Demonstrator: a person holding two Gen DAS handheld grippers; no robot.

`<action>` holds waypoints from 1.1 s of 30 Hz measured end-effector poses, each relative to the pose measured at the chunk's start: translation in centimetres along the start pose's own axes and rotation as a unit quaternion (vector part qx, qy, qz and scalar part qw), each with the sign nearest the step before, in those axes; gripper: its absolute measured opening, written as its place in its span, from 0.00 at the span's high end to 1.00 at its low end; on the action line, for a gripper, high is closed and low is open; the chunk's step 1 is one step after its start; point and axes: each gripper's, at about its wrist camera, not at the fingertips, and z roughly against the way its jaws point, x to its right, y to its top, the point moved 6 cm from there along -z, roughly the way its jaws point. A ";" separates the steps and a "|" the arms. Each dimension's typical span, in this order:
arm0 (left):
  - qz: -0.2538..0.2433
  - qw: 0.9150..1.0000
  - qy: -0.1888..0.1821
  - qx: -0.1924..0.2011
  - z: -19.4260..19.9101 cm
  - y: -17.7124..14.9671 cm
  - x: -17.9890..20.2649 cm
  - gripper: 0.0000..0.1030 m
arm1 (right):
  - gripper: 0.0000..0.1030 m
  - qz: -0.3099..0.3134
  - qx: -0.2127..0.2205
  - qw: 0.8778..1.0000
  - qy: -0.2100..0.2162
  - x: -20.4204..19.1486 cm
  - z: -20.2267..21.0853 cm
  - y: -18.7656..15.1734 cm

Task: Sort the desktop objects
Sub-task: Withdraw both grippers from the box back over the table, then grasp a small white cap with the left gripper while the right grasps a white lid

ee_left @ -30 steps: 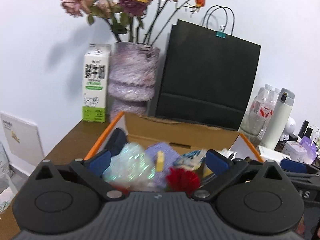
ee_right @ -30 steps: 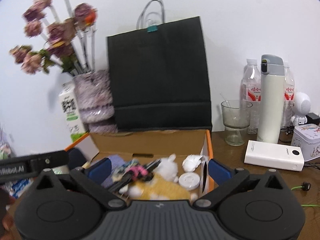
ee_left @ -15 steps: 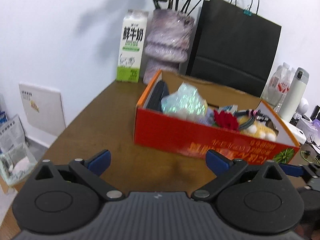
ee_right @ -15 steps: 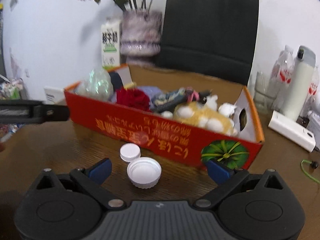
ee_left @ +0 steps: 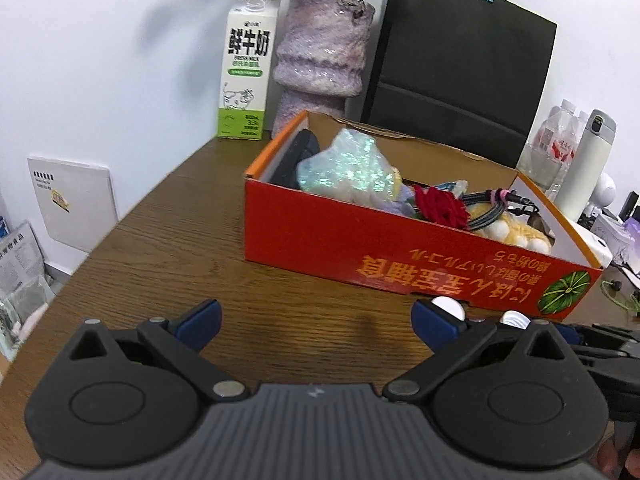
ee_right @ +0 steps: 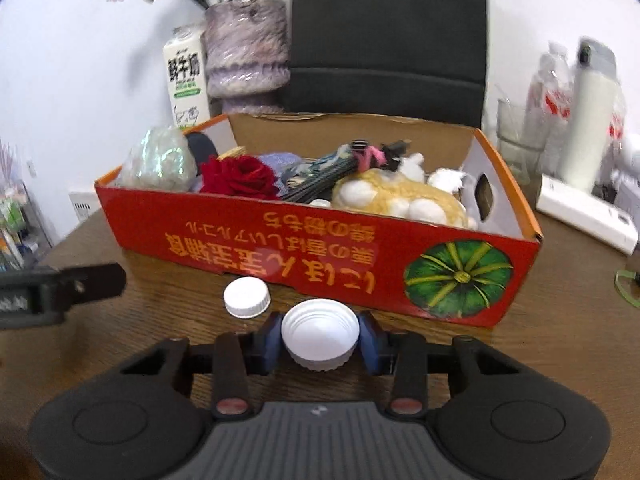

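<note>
Tabletop (ee_right: 568,344): brown wood grain, bare on the near side, cluttered along the back wall.

Red cardboard box (ee_right: 320,256): set across the middle of the tabletop, open-topped, already well filled. A glittery wrapped bundle (ee_right: 160,160), a red fabric rose (ee_right: 240,176), a braided cable bundle (ee_right: 340,168) and a yellow-and-white plush toy (ee_right: 400,198) are seen inside. It is judged to be the collecting bin for the sort.

Behind the box: a black paper bag (ee_left: 460,64), a purple vase (ee_left: 320,52) and a milk carton (ee_left: 246,68) are noted against the wall; a white flask (ee_right: 588,112) and a white power bank (ee_right: 584,212) lie off to the right.

Left hand-held gripper (ee_left: 316,320): held low over bare tabletop in front of the box, jaws wide apart, nothing between them.

Right hand-held gripper (ee_right: 320,340): jaws have just been closing, and the larger white cap (ee_right: 320,332) is now caught between the blue pads, which press on its ribbed sides. The cap lies open side up, on the tabletop just in front of the box's front wall.

Smaller white cap (ee_right: 247,296): top side up, just beside the larger one to its left, near the box wall, untouched.

Step in hand, as judged: the grasp on the larger cap. A lift clear of the box's front wall is called for next, then a carry over the rim and a release into a free spot. The smaller cap is left for a later pick.
</note>
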 end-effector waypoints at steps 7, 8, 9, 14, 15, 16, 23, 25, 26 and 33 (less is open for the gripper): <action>-0.017 1.000 -0.014 -0.013 -2.0 -0.6 4.2 0.00 | 0.62 -0.019 0.021 0.999 -0.017 3.5 1.3 0.2; -0.021 1.000 -0.014 -0.012 -2.3 -0.6 4.7 0.00 | 0.62 -0.020 0.021 0.999 -0.018 4.0 1.4 0.2; -0.027 0.999 -0.013 -0.014 -2.7 -0.6 5.3 0.00 | 0.62 -0.022 0.021 0.999 -0.020 4.4 1.5 0.2; -0.054 0.998 -0.013 -0.036 -4.4 -1.1 7.8 0.00 | 0.62 -0.023 0.026 0.999 -0.023 6.0 1.7 0.2; -0.059 0.998 -0.010 -0.034 -4.5 -1.1 8.1 0.00 | 0.62 -0.022 0.026 0.999 -0.024 6.1 1.7 0.3; -0.062 0.998 -0.008 -0.032 -4.6 -1.1 8.4 0.00 | 0.62 -0.022 0.026 0.999 -0.024 6.3 1.7 0.2; -0.090 0.996 -0.004 -0.021 -4.8 -1.2 9.4 0.47 | 0.62 -0.022 0.019 0.999 -0.021 6.4 1.3 0.0; -0.086 0.996 -0.022 -0.024 -4.4 -1.3 9.3 0.72 | 0.62 -0.021 0.019 0.999 -0.021 6.3 1.3 -0.1; -0.087 0.996 -0.023 -0.024 -4.3 -1.3 9.2 0.72 | 0.62 -0.023 0.019 0.999 -0.019 6.4 1.3 -0.1; -0.091 0.995 -0.030 -0.019 -3.7 -1.7 9.4 0.72 | 0.62 -0.034 0.022 0.999 -0.016 6.7 1.4 -0.1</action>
